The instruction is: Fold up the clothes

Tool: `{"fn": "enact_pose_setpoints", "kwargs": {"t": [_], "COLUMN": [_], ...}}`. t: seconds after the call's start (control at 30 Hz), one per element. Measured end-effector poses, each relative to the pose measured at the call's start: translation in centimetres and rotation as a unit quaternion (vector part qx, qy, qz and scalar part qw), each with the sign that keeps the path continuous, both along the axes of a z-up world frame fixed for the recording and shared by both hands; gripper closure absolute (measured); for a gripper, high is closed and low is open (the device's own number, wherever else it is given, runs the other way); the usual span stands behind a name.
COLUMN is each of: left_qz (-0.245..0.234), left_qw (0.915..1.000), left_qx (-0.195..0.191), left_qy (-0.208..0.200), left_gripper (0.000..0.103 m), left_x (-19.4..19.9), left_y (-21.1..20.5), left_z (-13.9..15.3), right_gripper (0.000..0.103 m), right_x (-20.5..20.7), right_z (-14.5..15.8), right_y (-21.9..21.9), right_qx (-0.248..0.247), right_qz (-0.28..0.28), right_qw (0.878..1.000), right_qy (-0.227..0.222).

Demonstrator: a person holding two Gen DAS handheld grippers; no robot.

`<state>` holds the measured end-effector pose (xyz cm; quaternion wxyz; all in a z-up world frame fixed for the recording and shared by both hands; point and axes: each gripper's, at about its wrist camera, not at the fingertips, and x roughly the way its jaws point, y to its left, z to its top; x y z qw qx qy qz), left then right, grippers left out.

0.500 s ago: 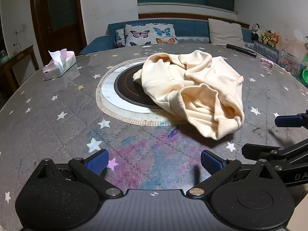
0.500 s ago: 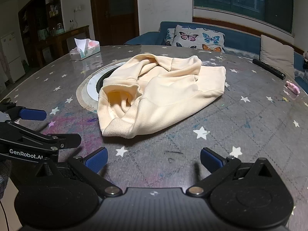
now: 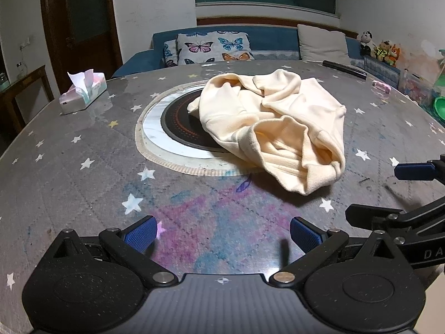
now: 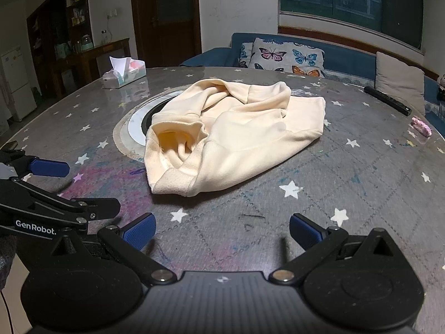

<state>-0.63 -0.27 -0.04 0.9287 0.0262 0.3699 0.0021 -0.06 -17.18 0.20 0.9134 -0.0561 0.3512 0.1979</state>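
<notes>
I see the round tabletop (image 3: pixel 69 183), grey with white stars and a smeared pink and blue patch at its near edge, filling most of both views. At its middle sits a dark round hotplate (image 3: pixel 180 128) inside a pale ring. The cream garment (image 3: pixel 275 128) lies crumpled in a heap, partly over the right side of that hotplate and spreading onto the tabletop to its right. In the right wrist view the garment (image 4: pixel 236 139) runs with its long axis from near left to far right, and its ribbed hem opening gapes toward the near left, toward my claws.

I have both claws low over the near edge of the tabletop, side by side and pointing at the garment. The left claw (image 3: pixel 222 235) is spread wide, its blue pads holding nothing and touching nothing. The right claw (image 4: pixel 221 232) is likewise spread wide and empty, its pads short of the cloth. Each claw shows in the edge of the other's view, close alongside.

Farther off, a tissue box (image 3: pixel 83 94) stands at the far left of the tabletop, a black remote (image 4: pixel 388 100) lies at the far right, and a small pink object (image 4: pixel 421 125) lies near it.
</notes>
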Motion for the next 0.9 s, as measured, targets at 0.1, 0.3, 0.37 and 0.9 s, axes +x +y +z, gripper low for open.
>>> {"fn": "enact_pose_setpoints", "kwargs": {"t": [0.1, 0.3, 0.37, 0.9], "left_qz": [-0.002, -0.003, -0.004, -0.008], "left_qw": [1.0, 1.0, 1.0, 0.9999], "left_qx": [0.0, 0.003, 0.003, 0.008], "left_qy": [0.002, 0.003, 0.003, 0.002], "left_gripper": [0.0, 0.0, 0.0, 0.0], "left_x": [-0.11, -0.37, -0.46, -0.79], "left_y": [-0.2, -0.47, -0.53, -0.85], "left_z": [0.01, -0.02, -0.02, 0.08], "right_gripper": [0.0, 0.0, 0.0, 0.0], "right_x": [-0.09, -0.45, -0.55, -0.74], "right_z": [-0.02, 0.07, 0.15, 0.18], "right_y": [-0.03, -0.09, -0.19, -0.4], "right_qx": [0.0, -0.001, 0.0, 0.001], "right_qz": [-0.001, -0.001, -0.003, -0.009], "right_qw": [1.0, 1.0, 1.0, 1.0], "right_qy": [-0.001, -0.004, -0.006, -0.005]}}
